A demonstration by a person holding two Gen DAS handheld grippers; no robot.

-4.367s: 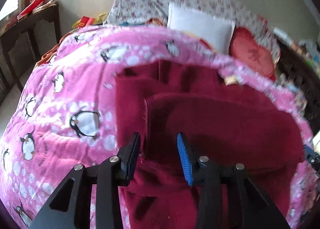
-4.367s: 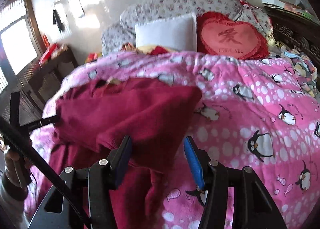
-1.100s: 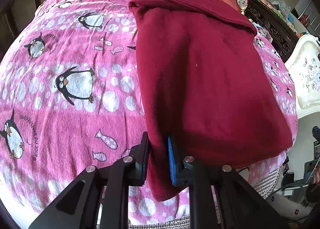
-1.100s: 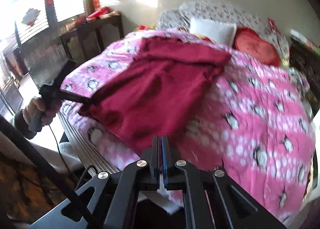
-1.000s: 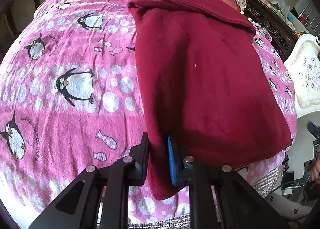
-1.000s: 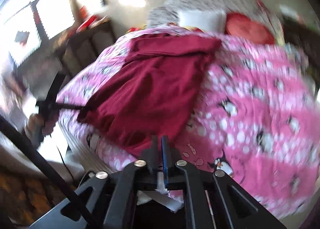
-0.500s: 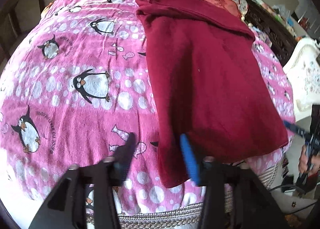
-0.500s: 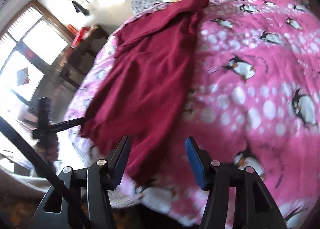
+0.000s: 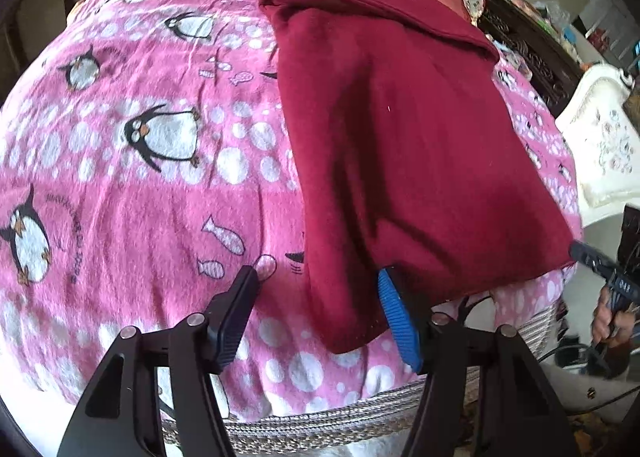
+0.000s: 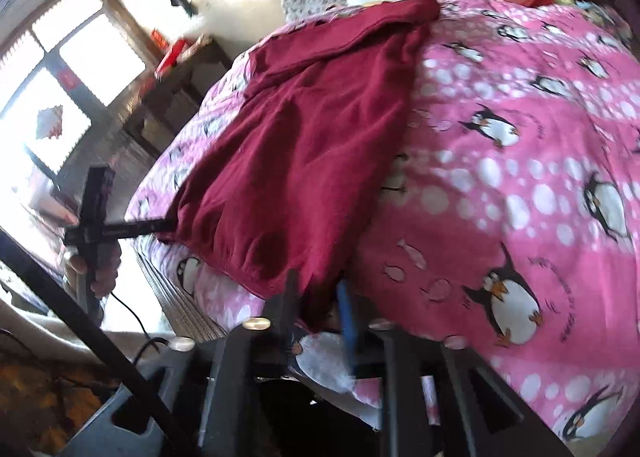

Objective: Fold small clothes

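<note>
The dark red garment (image 9: 400,129) lies flat on the pink penguin blanket (image 9: 152,185), its long axis running away from both tools toward the pillows, near hem at the bed's edge. The left gripper (image 9: 320,305) hangs over the hem's left corner, jaws wide and opening, the cloth corner beneath them but unpinched. The right gripper (image 10: 318,297) straddles the opposite hem corner, jaws closing; the corner lies between them, and blur hides whether the pads press it yet
</note>
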